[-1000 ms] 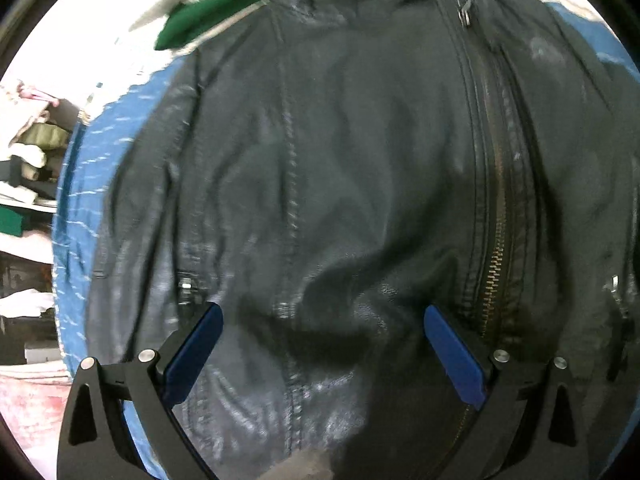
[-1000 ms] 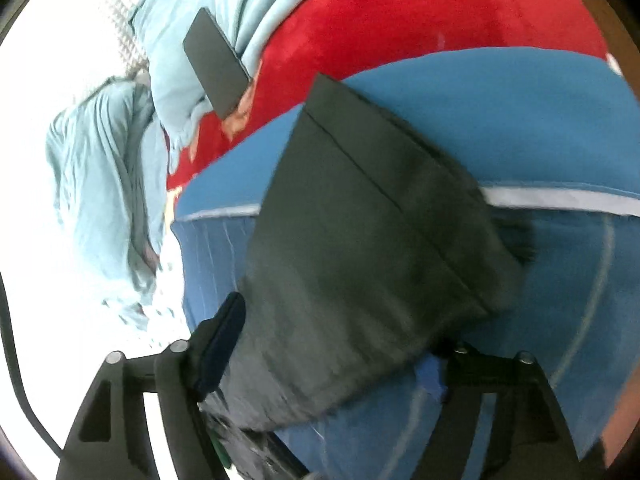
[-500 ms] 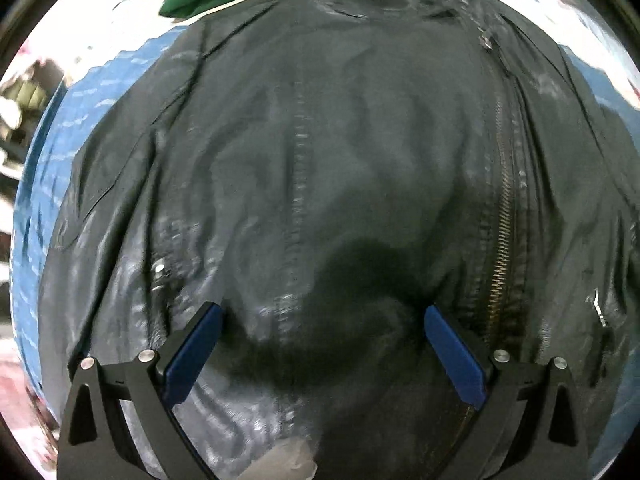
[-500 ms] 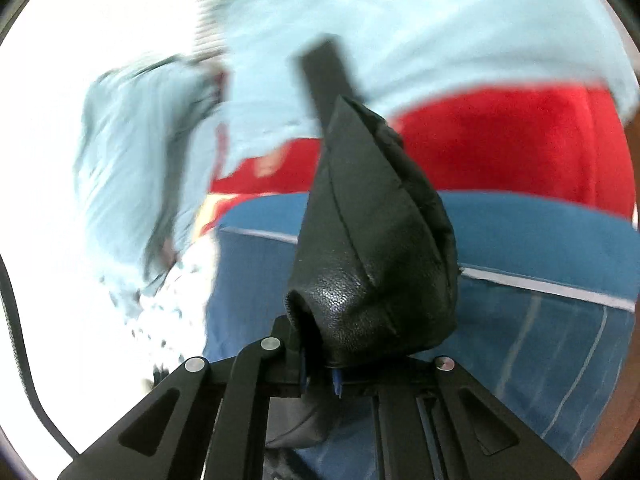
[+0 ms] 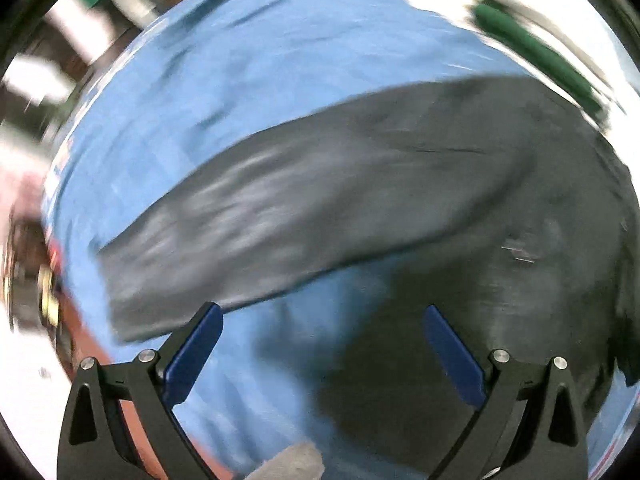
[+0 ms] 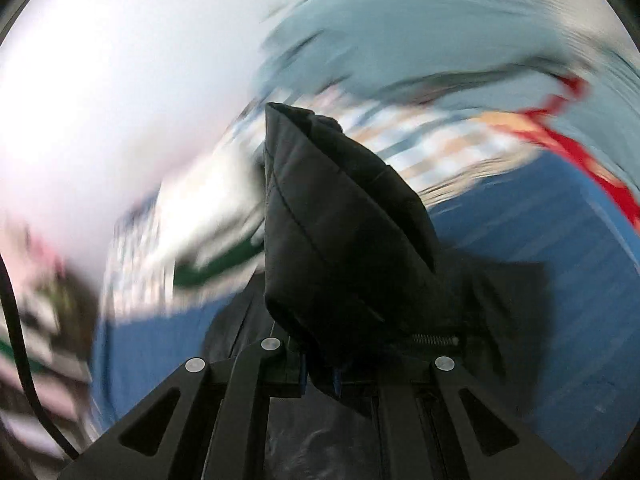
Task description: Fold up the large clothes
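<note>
A black leather jacket [image 5: 520,220] lies on a blue bedspread [image 5: 224,92]. In the blurred left wrist view one sleeve [image 5: 280,216] stretches out to the left across the blue cloth. My left gripper [image 5: 320,344] hangs open above the spot where sleeve and body meet, nothing between its blue pads [image 5: 196,344]. In the right wrist view my right gripper [image 6: 320,376] is shut on the cuff end of the other black sleeve [image 6: 336,248], which stands up lifted in front of the camera. The jacket body [image 6: 320,440] with a zip lies below it.
A green garment [image 5: 532,48] lies beyond the jacket. Pale blue cloth [image 6: 440,24], checked fabric [image 6: 420,140] and something red [image 6: 580,148] sit past the bedspread. A red-brown edge [image 5: 80,340] borders the bed at left. A black cable [image 6: 16,328] hangs at the frame's left.
My right gripper closed on the sleeve end and lifted it while swinging round. My left gripper swept from over the jacket's front to its outstretched sleeve, rolling as it went, staying open.
</note>
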{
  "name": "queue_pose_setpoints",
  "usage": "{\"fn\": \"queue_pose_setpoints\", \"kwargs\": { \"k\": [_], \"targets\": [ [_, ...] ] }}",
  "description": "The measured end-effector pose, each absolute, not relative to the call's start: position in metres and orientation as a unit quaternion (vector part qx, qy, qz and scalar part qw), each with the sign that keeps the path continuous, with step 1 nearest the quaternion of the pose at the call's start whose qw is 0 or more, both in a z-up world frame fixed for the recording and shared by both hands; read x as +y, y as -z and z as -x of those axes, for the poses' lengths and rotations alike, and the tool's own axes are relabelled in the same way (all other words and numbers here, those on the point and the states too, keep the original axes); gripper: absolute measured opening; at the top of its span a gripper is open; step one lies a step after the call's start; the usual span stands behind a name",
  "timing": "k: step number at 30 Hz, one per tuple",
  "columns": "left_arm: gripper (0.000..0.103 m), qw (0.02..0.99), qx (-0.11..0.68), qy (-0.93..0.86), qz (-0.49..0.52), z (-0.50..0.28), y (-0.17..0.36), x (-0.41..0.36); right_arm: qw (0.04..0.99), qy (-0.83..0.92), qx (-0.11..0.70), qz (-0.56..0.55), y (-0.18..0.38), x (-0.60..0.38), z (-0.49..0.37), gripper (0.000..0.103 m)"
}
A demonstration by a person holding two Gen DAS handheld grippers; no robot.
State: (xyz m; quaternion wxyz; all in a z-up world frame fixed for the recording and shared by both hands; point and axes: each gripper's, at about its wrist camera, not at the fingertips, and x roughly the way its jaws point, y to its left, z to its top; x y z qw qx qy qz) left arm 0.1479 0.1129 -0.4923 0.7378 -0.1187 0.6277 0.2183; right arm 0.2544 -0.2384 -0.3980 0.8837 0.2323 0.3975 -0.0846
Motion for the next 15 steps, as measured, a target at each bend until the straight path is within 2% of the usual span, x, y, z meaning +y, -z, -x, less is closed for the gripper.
{"fn": "queue_pose_setpoints", "kwargs": {
  "k": [4,6,8,10,12,15],
  "targets": [
    [0.102,0.696,0.631,-0.282,0.195,-0.098,0.509,0.181,0.864,0.045,0.487,-0.117,0.474,-0.121,-0.297,0.009],
    [0.102,0.676,0.628,-0.299,0.245,-0.077,0.520,0.206,0.827,0.022,0.558,-0.059,0.528,-0.071,-0.311,0.012],
    [0.102,0.659,0.619,-0.305,0.300,-0.060,0.532,0.222,0.775,-0.005,0.632,-0.019,0.571,-0.042,-0.312,0.029],
    [0.102,0.650,0.598,-0.294,0.365,-0.050,0.547,0.233,0.776,-0.025,0.630,-0.016,0.569,-0.032,-0.305,0.050],
    [0.102,0.650,0.574,-0.291,0.405,-0.050,0.559,0.243,0.774,-0.064,0.627,-0.060,0.553,-0.031,-0.291,0.065],
    [0.102,0.634,0.539,-0.305,0.463,-0.053,0.582,0.268,0.768,-0.095,0.625,-0.104,0.528,-0.033,-0.262,0.066]
  ]
}}
